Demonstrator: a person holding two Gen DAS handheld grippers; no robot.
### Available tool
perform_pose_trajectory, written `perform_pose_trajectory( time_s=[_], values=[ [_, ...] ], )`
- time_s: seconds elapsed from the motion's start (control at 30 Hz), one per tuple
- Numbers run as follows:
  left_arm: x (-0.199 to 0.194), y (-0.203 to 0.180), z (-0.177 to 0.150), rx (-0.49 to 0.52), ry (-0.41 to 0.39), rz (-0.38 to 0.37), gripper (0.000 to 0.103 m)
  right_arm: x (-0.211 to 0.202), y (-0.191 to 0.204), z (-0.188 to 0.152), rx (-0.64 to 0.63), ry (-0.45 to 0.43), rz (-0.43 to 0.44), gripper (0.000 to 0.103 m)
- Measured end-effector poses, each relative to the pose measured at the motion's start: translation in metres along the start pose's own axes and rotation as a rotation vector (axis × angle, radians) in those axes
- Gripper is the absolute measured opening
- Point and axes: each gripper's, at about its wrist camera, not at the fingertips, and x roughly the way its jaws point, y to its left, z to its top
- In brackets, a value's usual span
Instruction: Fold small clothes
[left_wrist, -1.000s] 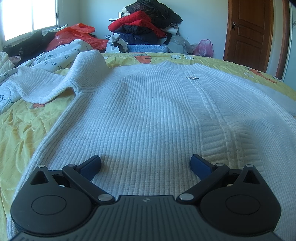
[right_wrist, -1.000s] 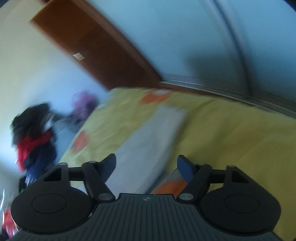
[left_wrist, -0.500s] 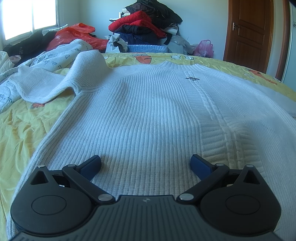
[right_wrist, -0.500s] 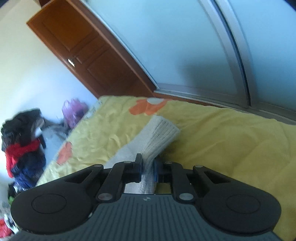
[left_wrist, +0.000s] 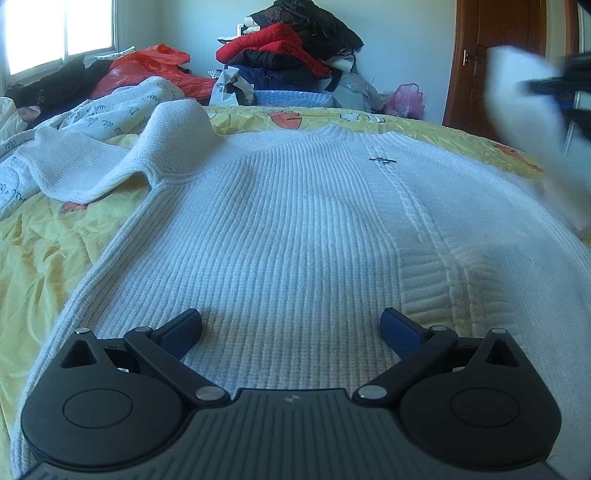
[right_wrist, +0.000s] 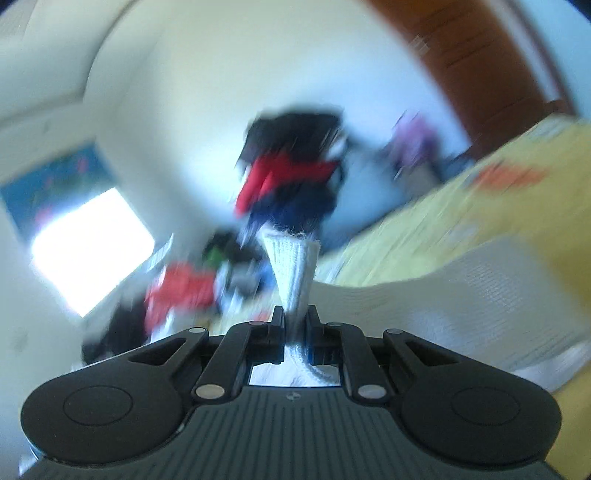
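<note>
A white ribbed knit sweater (left_wrist: 295, 229) lies flat on the yellow bedsheet (left_wrist: 40, 251), its left sleeve (left_wrist: 110, 162) bunched toward the far left. My left gripper (left_wrist: 290, 325) hovers open over the sweater's hem, with only fabric below its blue pads. My right gripper (right_wrist: 295, 321) is shut on the cuff of the right sleeve (right_wrist: 293, 258), which sticks up between its jaws. In the left wrist view that lifted sleeve (left_wrist: 524, 96) shows as a white blur at the far right, with the dark right gripper (left_wrist: 565, 88) behind it.
A heap of red, black and navy clothes (left_wrist: 291, 55) is stacked past the bed's far edge, beside a red plastic bag (left_wrist: 147, 66) and a pink bag (left_wrist: 404, 98). A printed white quilt (left_wrist: 85, 110) lies at the left. A wooden door (left_wrist: 498, 55) stands at the back right.
My right gripper closed on the sleeve cuff, then swung it up and across, rolling as it went; its view is now blurred. The lifted sleeve entered the left wrist view. The left gripper stayed still.
</note>
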Motion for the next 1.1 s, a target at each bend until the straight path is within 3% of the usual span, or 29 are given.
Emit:
perform_pose_trajectory(
  time_s=[0.07,0.2,0.27,0.33,0.37,0.5,0.57,0.63,0.7,0.73,0.83,0.9,0.97,1.03,1.1],
  values=[
    [0.001,-0.002,0.001,-0.001,-0.001,-0.003,0.103,0.039,0.012,-0.034,-0.003,0.101,-0.001,0.015],
    [0.002,-0.003,0.002,-0.006,-0.003,-0.01,0.103,0.073,0.023,-0.084,-0.045,0.218,-0.069,0.02],
    [0.001,-0.001,0.001,-0.009,-0.004,-0.013,0.103,0.068,0.021,-0.096,-0.005,0.264,-0.087,0.036],
    [0.0,0.001,0.0,-0.011,-0.004,-0.013,0.103,0.047,0.019,-0.097,0.02,0.235,-0.056,0.052],
    [0.0,-0.001,0.001,-0.01,-0.004,-0.011,0.103,0.032,0.017,-0.093,0.003,0.198,-0.048,0.055],
    [0.001,-0.004,0.002,-0.002,0.0,-0.001,0.103,-0.004,-0.003,-0.09,-0.075,0.149,-0.099,0.057],
    [0.0,-0.004,0.001,0.0,0.0,0.001,0.103,-0.012,-0.014,-0.085,-0.036,0.164,-0.116,0.056],
    [0.0,-0.002,0.0,-0.002,0.0,0.001,0.103,-0.026,-0.015,-0.07,0.029,0.159,-0.079,0.054],
    [0.0,-0.001,0.0,-0.002,0.0,0.001,0.103,-0.044,-0.001,-0.038,0.114,0.184,0.027,0.054],
    [0.0,0.0,0.0,-0.002,0.0,0.0,0.103,-0.053,0.011,-0.018,0.161,0.188,0.112,0.061],
    [0.0,-0.001,0.0,-0.003,0.0,-0.001,0.103,-0.099,0.066,0.053,0.236,0.143,0.419,0.1],
    [0.0,0.0,0.0,-0.002,0.001,-0.002,0.103,-0.137,0.095,0.085,0.215,0.084,0.658,0.102],
    [-0.002,0.001,0.0,-0.019,-0.004,-0.006,0.103,-0.173,0.113,0.103,0.209,0.017,0.83,0.102],
    [-0.005,0.005,0.01,-0.083,-0.016,-0.017,0.103,-0.198,0.121,0.109,0.224,-0.023,0.925,0.102],
    [-0.008,0.012,0.031,-0.186,-0.072,-0.079,0.103,-0.216,0.125,0.111,0.212,-0.034,0.972,0.102]
  ],
)
